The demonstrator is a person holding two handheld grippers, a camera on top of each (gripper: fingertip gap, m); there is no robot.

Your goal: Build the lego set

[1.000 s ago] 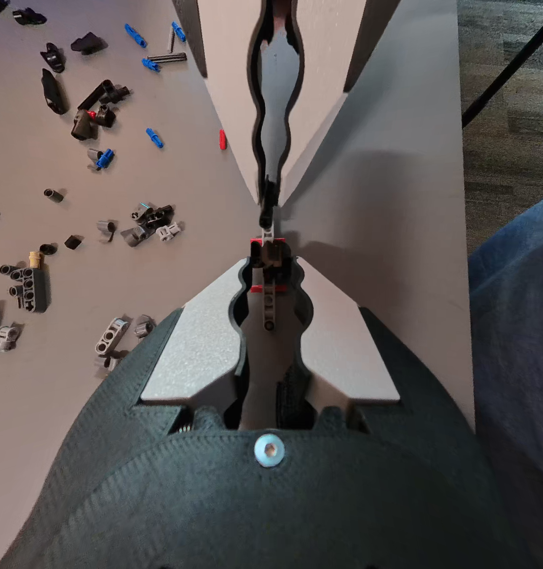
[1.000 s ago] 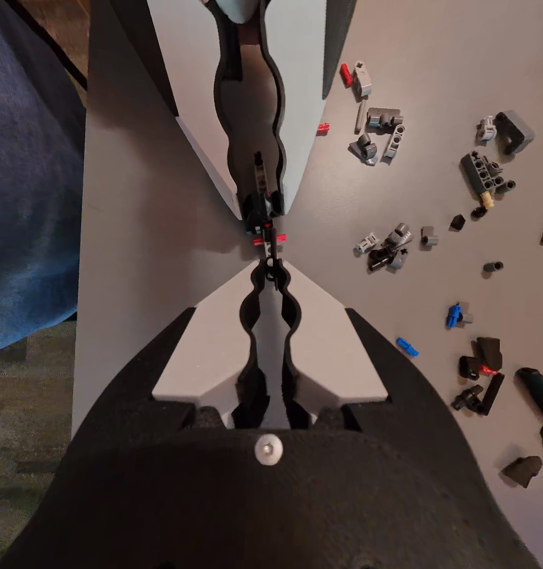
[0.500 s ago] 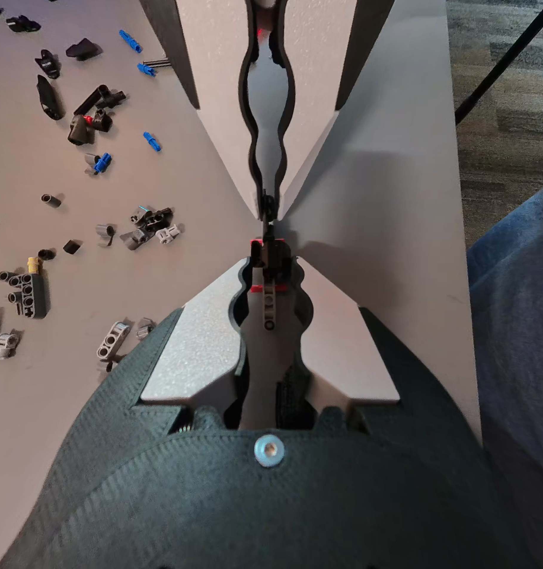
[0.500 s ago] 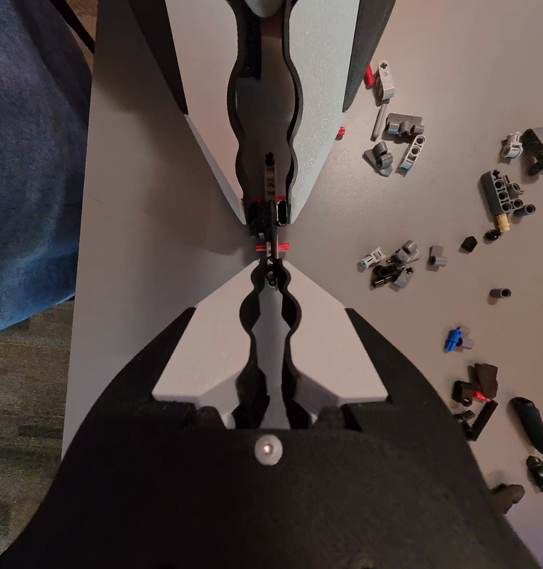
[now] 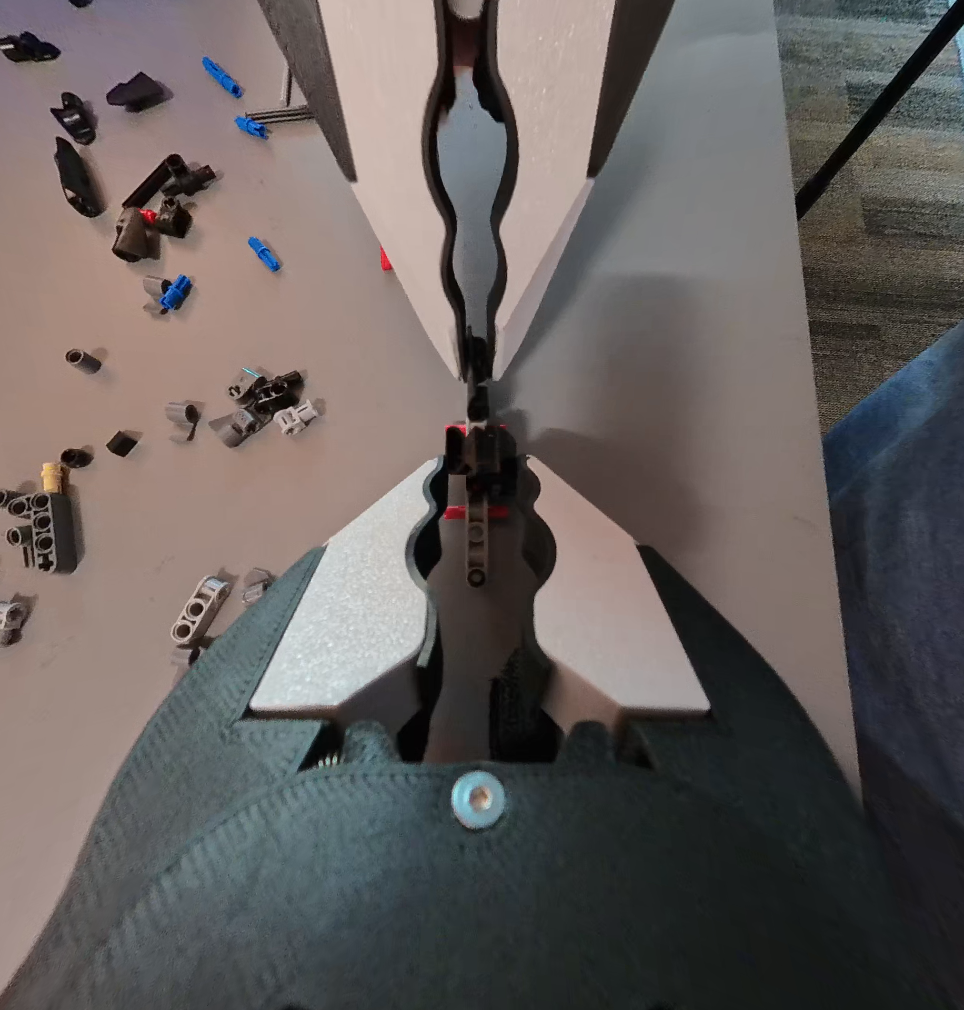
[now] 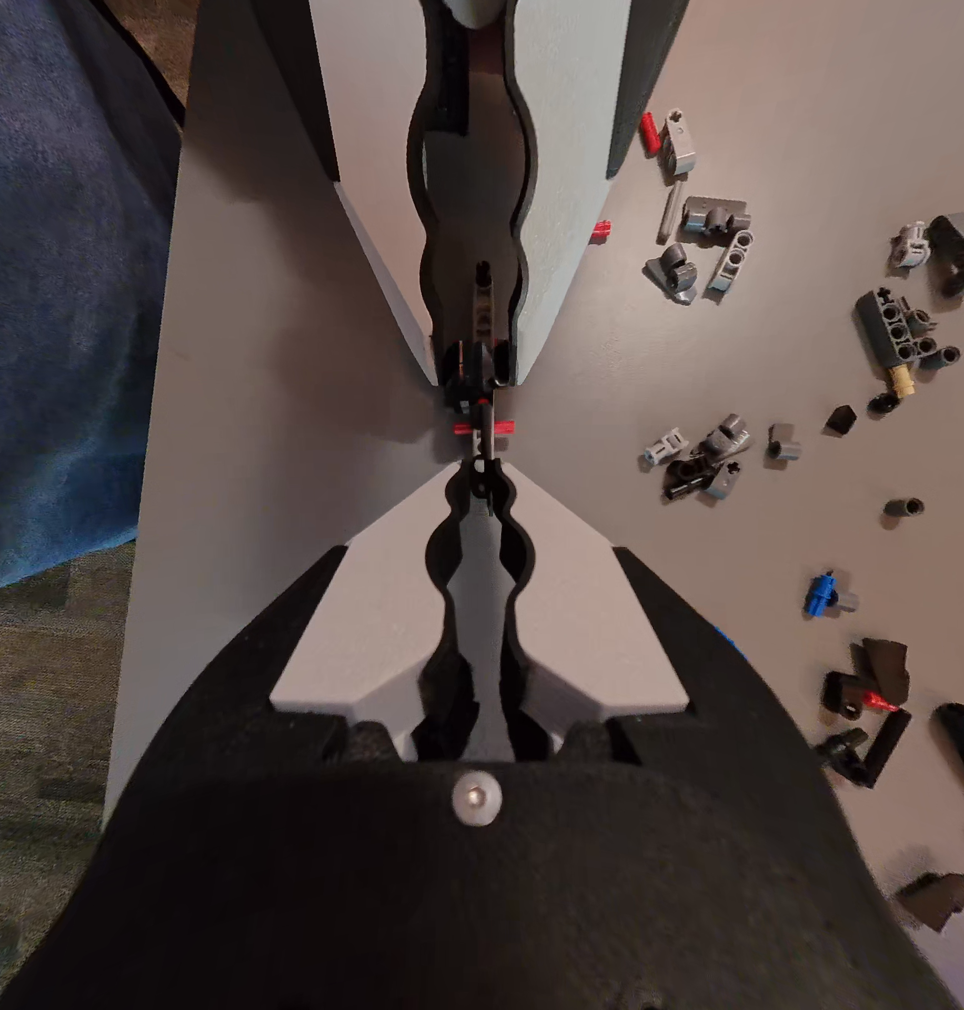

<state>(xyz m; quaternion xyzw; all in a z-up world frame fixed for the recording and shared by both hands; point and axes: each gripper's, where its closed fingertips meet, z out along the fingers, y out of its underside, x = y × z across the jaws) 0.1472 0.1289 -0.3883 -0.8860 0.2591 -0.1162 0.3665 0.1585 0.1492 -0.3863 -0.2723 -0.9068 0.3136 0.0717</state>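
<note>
My left gripper [image 5: 480,464] is shut on a small lego assembly [image 5: 477,445] of black parts, red axles and a thin grey beam [image 5: 477,546] that lies back between the fingers. My right gripper [image 6: 481,464] is shut on a thin black lego piece [image 6: 485,437]. The two grippers meet tip to tip above the grey table [image 5: 660,328]. The black piece's end touches the assembly [image 6: 469,377] at its red axle [image 6: 482,428]. In the left wrist view the right gripper [image 5: 477,374] comes in from the top. In the right wrist view the left gripper [image 6: 471,382] does.
Loose lego pieces lie scattered on the table: black, grey and blue ones [image 5: 261,404] left of the grippers in the left wrist view, right of them in the right wrist view [image 6: 704,453]. The table edge [image 5: 802,382] is close, with carpet and a person's blue clothing [image 5: 917,546] beyond.
The black piece's end has closed the small gap to the assembly. Both grippers stay shut and tip to tip, with only slight shifts over the table.
</note>
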